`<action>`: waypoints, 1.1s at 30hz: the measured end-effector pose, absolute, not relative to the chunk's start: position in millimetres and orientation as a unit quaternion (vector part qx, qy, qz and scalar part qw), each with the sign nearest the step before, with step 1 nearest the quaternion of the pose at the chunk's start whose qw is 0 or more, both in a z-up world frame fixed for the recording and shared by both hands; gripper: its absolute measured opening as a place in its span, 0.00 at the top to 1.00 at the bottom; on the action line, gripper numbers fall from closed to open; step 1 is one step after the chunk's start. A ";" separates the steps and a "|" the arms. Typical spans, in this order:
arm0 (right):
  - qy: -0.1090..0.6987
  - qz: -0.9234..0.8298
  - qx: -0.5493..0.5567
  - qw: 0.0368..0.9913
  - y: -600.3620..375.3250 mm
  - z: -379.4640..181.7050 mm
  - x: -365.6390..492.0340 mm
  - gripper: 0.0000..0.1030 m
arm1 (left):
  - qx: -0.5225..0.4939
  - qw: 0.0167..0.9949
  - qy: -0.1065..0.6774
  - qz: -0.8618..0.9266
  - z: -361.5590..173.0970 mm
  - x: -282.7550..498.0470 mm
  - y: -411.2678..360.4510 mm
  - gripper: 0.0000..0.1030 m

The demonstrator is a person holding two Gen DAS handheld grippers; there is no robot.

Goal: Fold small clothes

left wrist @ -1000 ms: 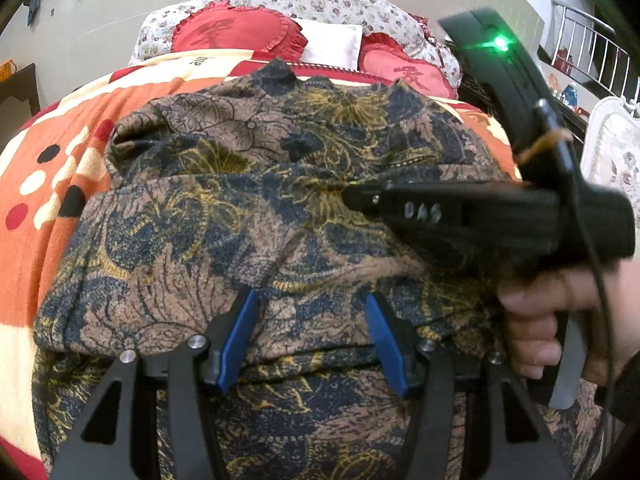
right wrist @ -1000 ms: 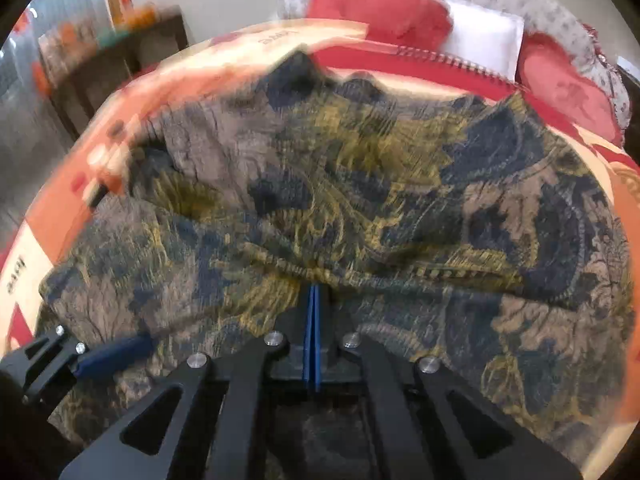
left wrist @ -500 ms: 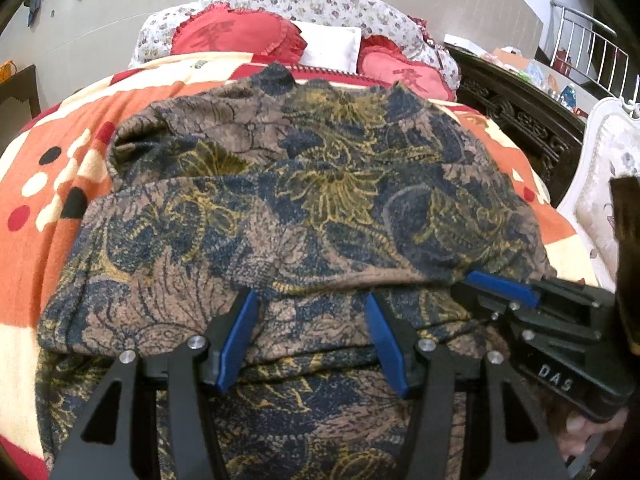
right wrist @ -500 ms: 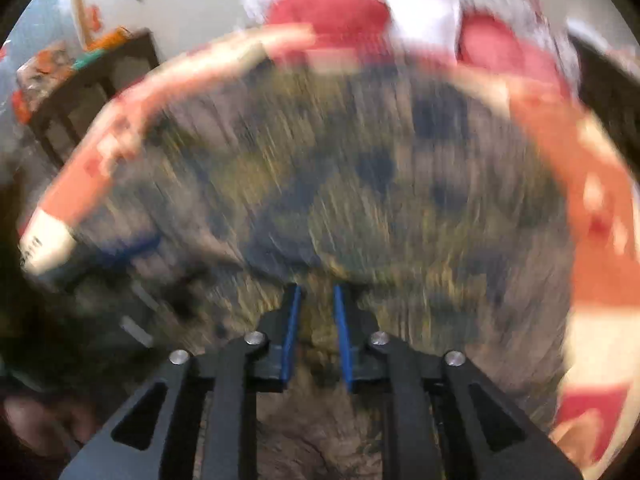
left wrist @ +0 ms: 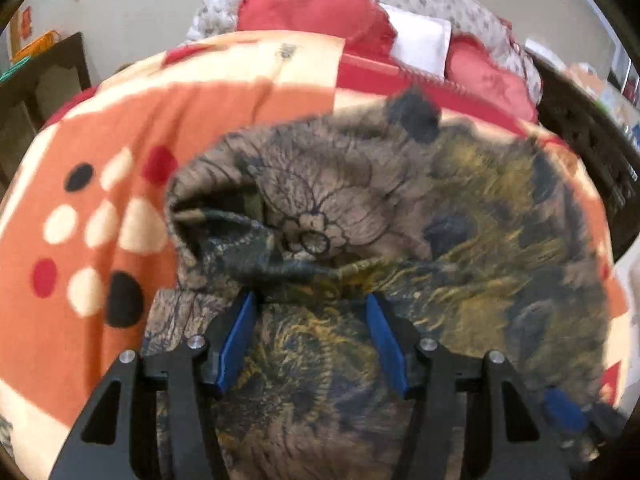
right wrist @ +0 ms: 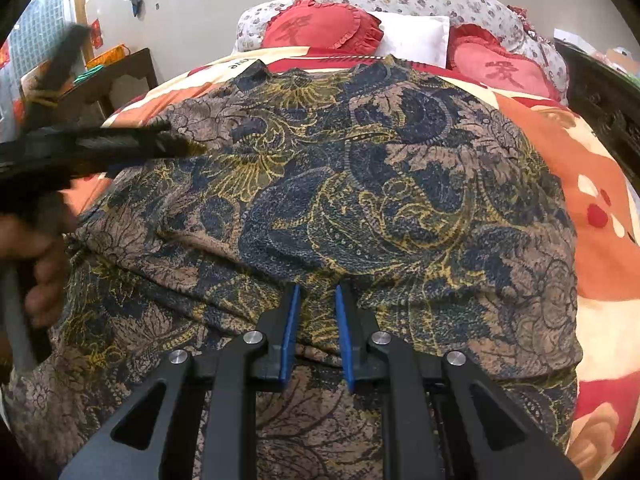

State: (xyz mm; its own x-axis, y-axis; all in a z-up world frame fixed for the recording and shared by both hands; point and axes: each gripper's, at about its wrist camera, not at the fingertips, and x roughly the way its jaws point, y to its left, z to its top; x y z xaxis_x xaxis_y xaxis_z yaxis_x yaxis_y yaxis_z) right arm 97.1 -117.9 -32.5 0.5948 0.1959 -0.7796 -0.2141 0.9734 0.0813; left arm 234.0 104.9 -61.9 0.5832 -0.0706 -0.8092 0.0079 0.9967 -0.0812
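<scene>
A brown, navy and gold floral garment (right wrist: 400,184) lies spread on the bed, with a folded edge running across it near both tools. My left gripper (left wrist: 310,298) hovers over its left part, just below a gaping sleeve opening (left wrist: 208,216). Its jaws are opening; cloth lies under them and the pads do not press on it. My right gripper (right wrist: 317,290) sits at the fold near the garment's middle. Its blue pads (right wrist: 290,332) stand a narrow gap apart and grip nothing. A hand (right wrist: 40,272) holding the left tool shows at the left edge.
An orange, cream and red blanket (left wrist: 100,200) covers the bed. Red heart pillows (right wrist: 320,28) and a white pillow (right wrist: 416,36) lie against a floral headboard. There is a dark wooden table (right wrist: 116,80) at the far left and dark carved furniture (right wrist: 600,92) at the right.
My left gripper has slid left, from the garment's middle to its sleeve side. My right gripper went from shut to slightly apart, swung right, and now rests still.
</scene>
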 end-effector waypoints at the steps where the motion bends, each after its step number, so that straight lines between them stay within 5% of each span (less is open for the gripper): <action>1: 0.435 0.115 -0.009 0.893 -117.9 -32.5 97.7 0.81 | -0.028 0.894 0.448 -0.022 -64.3 232.8 104.5 0.40; 14: 0.435 0.119 0.010 0.893 -123.6 -31.7 96.1 0.81 | -0.014 0.912 0.408 -0.028 -36.8 182.4 103.0 0.38; 29: 0.433 0.112 -0.005 0.895 -118.4 -32.1 94.5 0.81 | 0.008 0.906 0.420 -0.039 -67.5 151.9 87.3 0.31; 33: 0.432 0.111 -0.007 0.895 -118.2 -32.5 94.7 0.81 | 0.008 0.905 0.423 -0.048 -67.6 156.3 86.4 0.23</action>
State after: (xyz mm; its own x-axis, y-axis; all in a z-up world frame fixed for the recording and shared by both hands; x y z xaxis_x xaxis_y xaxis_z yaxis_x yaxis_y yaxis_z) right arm 94.7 -118.2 -32.5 0.6016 0.1928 -0.7752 -0.2043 0.9753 0.0840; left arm 156.3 86.4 -67.6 0.6367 -0.0805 -0.7669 0.0943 0.9952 -0.0261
